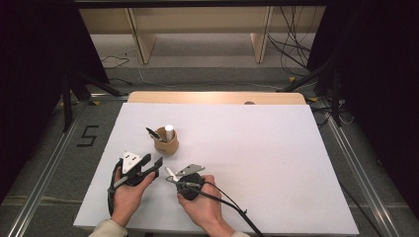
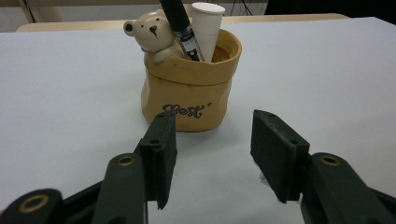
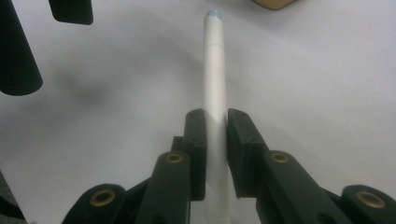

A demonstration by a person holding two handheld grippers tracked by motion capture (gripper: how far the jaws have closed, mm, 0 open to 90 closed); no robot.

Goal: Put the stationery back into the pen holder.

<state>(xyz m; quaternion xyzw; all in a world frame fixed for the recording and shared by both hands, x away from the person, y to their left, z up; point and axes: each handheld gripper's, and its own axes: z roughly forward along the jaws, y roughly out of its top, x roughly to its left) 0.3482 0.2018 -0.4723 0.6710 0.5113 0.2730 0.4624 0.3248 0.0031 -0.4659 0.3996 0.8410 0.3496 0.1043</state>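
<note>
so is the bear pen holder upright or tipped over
Upright. The pen holder stands on its base on the table, mouth up, with a black pen and a white tube sticking out the top.

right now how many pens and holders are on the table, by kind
white pens: 2, one in the right gripper as white pen, one standing in the holder
black pens: 1
bear pen holders: 1
total: 4

Legible markings — two. The tan pen holder (image 2: 191,88) bears dark script on its front, reading roughly "Best"; the first letter is uncertain. The floor (image 1: 59,148) left of the table carries a black "5" (image 1: 87,136).
</note>
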